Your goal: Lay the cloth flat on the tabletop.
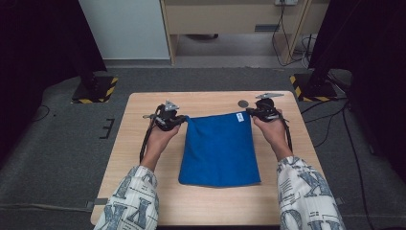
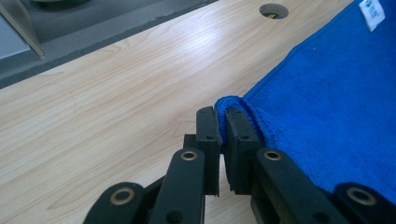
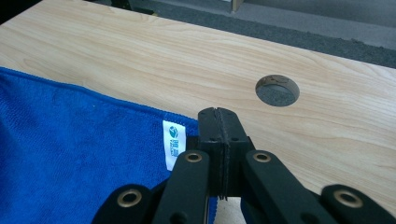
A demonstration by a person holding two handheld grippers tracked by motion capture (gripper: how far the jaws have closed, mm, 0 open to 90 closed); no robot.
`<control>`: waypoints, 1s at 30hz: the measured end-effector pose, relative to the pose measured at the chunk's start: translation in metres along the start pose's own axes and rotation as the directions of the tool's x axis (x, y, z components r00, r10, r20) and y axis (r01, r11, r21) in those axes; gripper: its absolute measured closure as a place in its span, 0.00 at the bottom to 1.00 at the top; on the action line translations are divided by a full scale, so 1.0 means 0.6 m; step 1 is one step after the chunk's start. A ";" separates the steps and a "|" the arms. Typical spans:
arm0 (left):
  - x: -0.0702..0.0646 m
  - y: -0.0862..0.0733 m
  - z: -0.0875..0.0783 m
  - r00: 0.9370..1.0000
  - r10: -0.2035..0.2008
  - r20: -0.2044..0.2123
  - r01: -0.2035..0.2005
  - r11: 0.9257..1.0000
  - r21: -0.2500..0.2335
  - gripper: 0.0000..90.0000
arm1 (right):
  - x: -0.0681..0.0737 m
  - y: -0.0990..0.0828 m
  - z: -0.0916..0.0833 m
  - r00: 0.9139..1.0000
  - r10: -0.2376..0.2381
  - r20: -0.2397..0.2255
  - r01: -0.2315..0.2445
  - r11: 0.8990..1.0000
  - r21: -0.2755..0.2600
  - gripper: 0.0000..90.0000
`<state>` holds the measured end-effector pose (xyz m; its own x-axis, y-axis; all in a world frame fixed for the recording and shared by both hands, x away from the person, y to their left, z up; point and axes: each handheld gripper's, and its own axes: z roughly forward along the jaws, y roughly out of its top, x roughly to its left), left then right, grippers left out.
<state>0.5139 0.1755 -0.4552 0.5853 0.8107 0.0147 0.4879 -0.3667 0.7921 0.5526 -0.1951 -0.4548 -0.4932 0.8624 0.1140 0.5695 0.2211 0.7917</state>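
Note:
A blue towel (image 1: pixel 219 148) lies flat on the wooden table (image 1: pixel 143 143), with a small white label (image 1: pixel 240 117) near its far right corner. My left gripper (image 1: pixel 182 120) is at the far left corner, and in the left gripper view (image 2: pixel 222 114) a fold of the towel (image 2: pixel 327 88) is pinched between its shut jaws. My right gripper (image 1: pixel 249 112) is at the far right corner. In the right gripper view (image 3: pixel 218 113) the jaws are pressed together where the towel (image 3: pixel 79 158) corner ends, just right of the label (image 3: pixel 173 144).
A round cable hole (image 1: pixel 243 103) sits in the table just beyond the towel's right corner, also visible as the hole (image 3: pixel 277 89). Bare wood surrounds the towel on all sides. Black stands with striped bases (image 1: pixel 95 88) flank the table's far corners on the grey floor.

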 end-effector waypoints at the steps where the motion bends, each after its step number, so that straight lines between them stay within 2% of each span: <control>1: 0.001 -0.001 0.002 1.000 0.001 -0.001 -0.001 1.000 0.000 0.94 | 0.000 0.000 0.003 1.000 0.001 0.001 -0.001 1.000 0.002 1.00; 3: 0.005 -0.003 0.007 1.000 0.006 -0.009 -0.006 1.000 -0.005 0.92 | -0.001 -0.002 0.009 1.000 0.006 0.004 -0.006 1.000 0.009 1.00; 4: 0.008 -0.005 0.011 0.999 0.021 -0.031 -0.021 1.000 -0.017 0.88 | -0.001 -0.002 0.012 1.000 0.003 0.013 -0.003 1.000 0.015 0.99; 5: 0.011 -0.006 0.014 0.998 0.026 -0.053 -0.027 0.999 -0.023 0.75 | -0.001 -0.003 0.015 1.000 -0.002 0.029 0.002 1.000 0.016 0.94; 7: 0.022 -0.010 0.015 0.996 0.004 -0.088 -0.006 1.000 -0.026 0.57 | -0.004 -0.005 0.018 0.999 0.012 0.053 -0.012 1.000 0.005 0.73; 9: 0.035 -0.013 0.008 0.994 -0.008 -0.109 0.005 1.000 -0.029 0.53 | -0.006 -0.007 0.018 0.997 0.028 0.070 -0.029 1.000 0.000 0.61; 11: 0.049 -0.016 -0.004 0.991 -0.027 -0.128 0.024 0.999 -0.025 0.49 | -0.007 -0.009 0.013 0.993 0.034 0.113 -0.032 0.999 -0.016 0.50; 14: 0.060 -0.020 -0.022 0.990 -0.042 -0.132 0.041 0.999 -0.008 0.47 | -0.011 -0.013 0.006 0.991 0.044 0.123 -0.042 0.999 -0.015 0.43; 15: 0.061 -0.020 -0.028 0.991 -0.038 -0.131 0.037 0.999 -0.005 0.46 | -0.011 -0.015 0.004 0.992 0.049 0.118 -0.048 0.999 -0.005 0.41; 17: 0.060 -0.019 -0.040 0.992 -0.025 -0.126 0.025 1.000 0.001 0.44 | -0.010 -0.019 -0.002 0.991 0.053 0.121 -0.051 0.999 -0.019 0.38; 23: 0.053 -0.013 -0.059 0.995 -0.042 -0.089 0.040 0.999 -0.016 0.34 | -0.007 -0.022 -0.021 0.992 0.071 0.101 -0.069 0.997 -0.030 0.29; 25: 0.049 -0.012 -0.060 0.996 -0.041 -0.078 0.040 0.999 -0.014 0.29 | -0.006 -0.020 -0.026 0.992 0.095 0.089 -0.093 0.995 -0.031 0.26; 27: 0.045 -0.011 -0.061 0.997 -0.059 -0.056 0.058 0.998 -0.018 0.25 | -0.004 -0.019 -0.029 0.992 0.095 0.079 -0.092 0.995 -0.034 0.23; 30: 0.042 -0.011 -0.061 0.996 -0.081 -0.023 0.080 0.996 -0.025 0.21 | -0.003 -0.017 -0.032 0.991 0.128 0.042 -0.126 0.991 -0.039 0.19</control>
<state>0.5016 0.2151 -0.4377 0.5290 0.8479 -0.0350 0.5170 -0.2893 0.8056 0.5350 -0.2076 -0.4519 -0.3880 0.9021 0.1889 0.6011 0.0923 0.7938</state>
